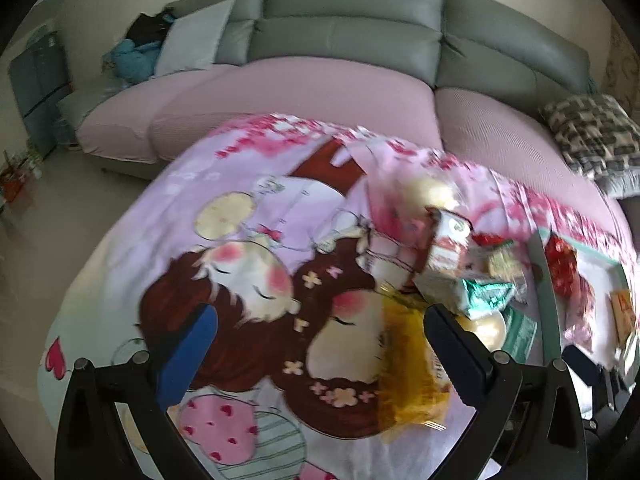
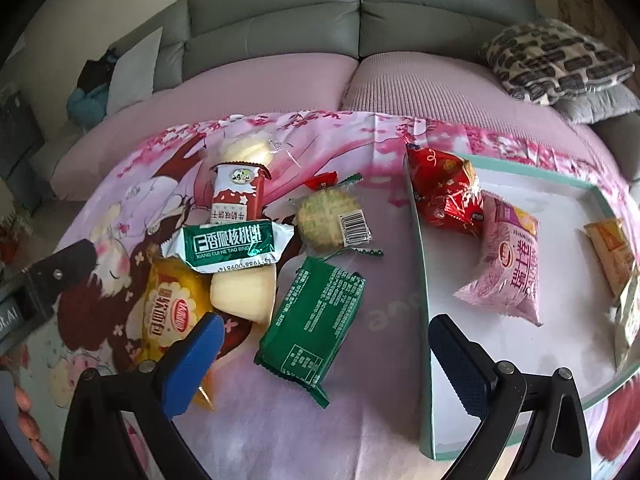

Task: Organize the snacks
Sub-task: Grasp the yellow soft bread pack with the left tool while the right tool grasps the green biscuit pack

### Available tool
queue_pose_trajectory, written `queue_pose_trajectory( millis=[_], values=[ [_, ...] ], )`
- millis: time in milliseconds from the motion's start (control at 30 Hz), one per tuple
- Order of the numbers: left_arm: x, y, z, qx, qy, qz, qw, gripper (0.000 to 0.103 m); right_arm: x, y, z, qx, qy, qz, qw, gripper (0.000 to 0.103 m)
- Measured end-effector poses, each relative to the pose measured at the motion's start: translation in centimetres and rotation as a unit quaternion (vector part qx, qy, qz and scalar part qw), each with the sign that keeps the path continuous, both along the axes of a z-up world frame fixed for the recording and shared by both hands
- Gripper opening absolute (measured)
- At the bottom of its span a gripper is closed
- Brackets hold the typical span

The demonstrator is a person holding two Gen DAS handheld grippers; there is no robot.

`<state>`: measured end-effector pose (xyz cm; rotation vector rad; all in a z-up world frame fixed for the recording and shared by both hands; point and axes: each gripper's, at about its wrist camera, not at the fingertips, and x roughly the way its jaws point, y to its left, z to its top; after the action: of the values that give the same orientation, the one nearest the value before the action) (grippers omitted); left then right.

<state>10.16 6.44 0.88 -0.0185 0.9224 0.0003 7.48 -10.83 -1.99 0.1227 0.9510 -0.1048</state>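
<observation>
A pink cartoon-print cloth [image 2: 372, 264] covers the worktop before a grey sofa [image 2: 360, 24]. Loose snacks [image 2: 312, 320] lie left of the tray [image 2: 424, 280], probably teal-rimmed. Both grippers [image 1: 320, 344] [image 2: 324, 356] hover, jaws released.

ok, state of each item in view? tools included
left tool: open, empty
right tool: open, empty
tray: on the blanket, partly filled
red pack: in tray, over its left rim
pink pack: flat in tray
dark green pack: on blanket, outside tray
round biscuit: wrapped, outside tray
</observation>
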Motion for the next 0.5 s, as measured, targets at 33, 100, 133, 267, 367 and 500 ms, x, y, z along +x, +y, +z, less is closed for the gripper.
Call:
queue_pose_trajectory(
  millis=[33,100,133,267,367,500],
  values=[
    [0.1,-0.3,-0.3,-0.002,0.005,-0.007,1.0000,0.103,0.0,0.1,-0.1,-0.006,0.003,0.002,1.000,0.103],
    [0.2,-0.8,-0.7,-0.010,0.011,-0.019,0.9997,0.103,0.1,0.2,-0.2,-0.015,0.004,0.008,1.000,0.103],
    [0.4,-1.1,-0.9,-0.017,0.016,-0.026,0.9994,0.103,0.1,0.3,-0.3,-0.018,0.005,0.010,1.000,0.103],
    [0.6,-2.1,-1.8,-0.025,0.032,-0.046,0.9981,0.103,0.0,0.3,-0.3,-0.021,0.007,0.016,1.000,0.103],
    [1.0,-3.0,-2.7,-0.030,0.048,-0.060,0.9966,0.103,-0.1,0.1,-0.2,-0.024,0.012,0.015,1.000,0.103],
    [1.3,-3.7,-3.7,-0.031,0.062,-0.070,0.9951,0.103,-0.2,-0.2,-0.2,-0.023,0.015,0.012,1.000,0.103]
  ],
)
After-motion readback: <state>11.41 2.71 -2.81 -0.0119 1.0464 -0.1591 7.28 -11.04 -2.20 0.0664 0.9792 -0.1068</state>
